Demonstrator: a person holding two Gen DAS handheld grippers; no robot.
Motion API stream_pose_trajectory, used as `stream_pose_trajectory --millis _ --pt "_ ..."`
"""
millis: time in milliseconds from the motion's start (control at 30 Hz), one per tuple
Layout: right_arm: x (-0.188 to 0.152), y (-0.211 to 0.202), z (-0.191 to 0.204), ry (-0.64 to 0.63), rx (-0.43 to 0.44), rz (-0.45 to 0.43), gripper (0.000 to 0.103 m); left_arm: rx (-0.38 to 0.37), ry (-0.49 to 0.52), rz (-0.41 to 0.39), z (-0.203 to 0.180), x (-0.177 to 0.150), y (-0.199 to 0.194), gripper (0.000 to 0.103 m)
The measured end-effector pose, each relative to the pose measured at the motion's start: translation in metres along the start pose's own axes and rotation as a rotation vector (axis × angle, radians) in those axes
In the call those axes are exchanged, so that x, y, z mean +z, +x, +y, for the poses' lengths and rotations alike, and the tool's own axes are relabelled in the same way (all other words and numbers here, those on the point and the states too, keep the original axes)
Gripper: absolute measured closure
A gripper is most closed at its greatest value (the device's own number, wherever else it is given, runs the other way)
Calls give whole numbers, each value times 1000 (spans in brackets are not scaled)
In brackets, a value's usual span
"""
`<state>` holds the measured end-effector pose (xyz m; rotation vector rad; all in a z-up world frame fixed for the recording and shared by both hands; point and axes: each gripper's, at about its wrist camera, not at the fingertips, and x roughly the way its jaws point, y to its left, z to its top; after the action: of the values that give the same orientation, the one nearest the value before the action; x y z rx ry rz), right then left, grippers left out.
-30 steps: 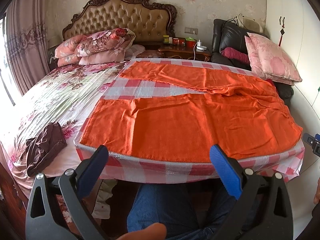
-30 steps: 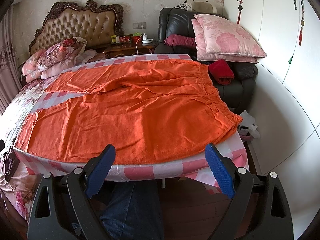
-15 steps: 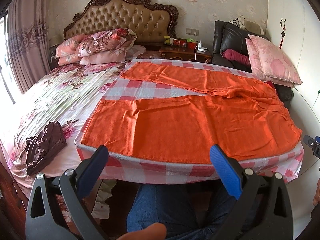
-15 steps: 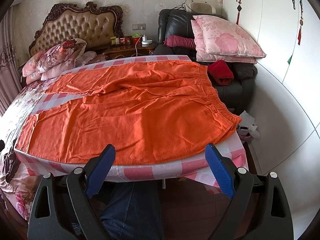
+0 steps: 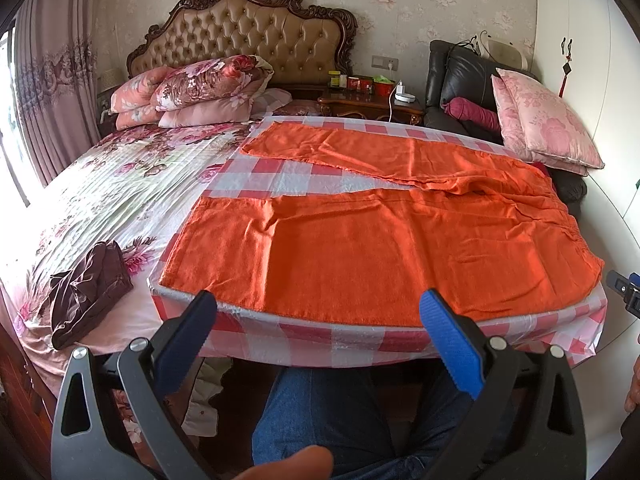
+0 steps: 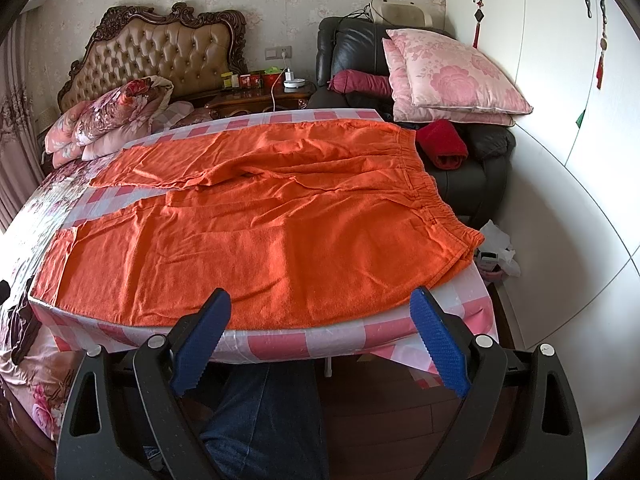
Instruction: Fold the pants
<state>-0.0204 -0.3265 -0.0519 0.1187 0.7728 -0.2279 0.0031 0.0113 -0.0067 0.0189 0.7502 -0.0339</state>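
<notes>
Orange pants (image 5: pixel 380 248) lie flat on a red-and-white checked cloth (image 5: pixel 296 176) on the bed, legs spread to the left, elastic waistband at the right; they also show in the right wrist view (image 6: pixel 260 236). My left gripper (image 5: pixel 320 332) is open and empty, held just short of the near leg's front edge. My right gripper (image 6: pixel 320 328) is open and empty, in front of the pants' near edge toward the waist.
A dark maroon garment (image 5: pixel 86 288) lies on the floral bedspread at the left. Pillows (image 5: pixel 200 88) are piled by the headboard. A black armchair with pink cushions (image 6: pixel 452 68) and a red garment (image 6: pixel 442 144) stands at the right. A white wardrobe (image 6: pixel 560 100) lines the right wall.
Both grippers have drifted only slightly; the views shifted a little. The pants lie as before.
</notes>
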Motion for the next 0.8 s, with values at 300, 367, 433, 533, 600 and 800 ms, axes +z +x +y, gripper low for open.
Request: stream_pose_trajectory --millis 300,367,433,533,600,800 --pt "0 0 0 1 -1 1 15 2 1 -2 0 -1 0 1" --pt "0 0 0 1 0 1 15 1 -1 -2 1 0 0 1" --pt "0 0 1 0 0 1 15 1 0 -1 0 -1 0 1" --pt "0 0 1 0 -1 0 15 2 0 -2 0 -1 0 1" --pt "0 1 0 1 0 2 15 1 -1 0 0 -1 0 1" --pt "-2 2 3 -1 1 8 15 0 -3 4 0 -2 -2 1"
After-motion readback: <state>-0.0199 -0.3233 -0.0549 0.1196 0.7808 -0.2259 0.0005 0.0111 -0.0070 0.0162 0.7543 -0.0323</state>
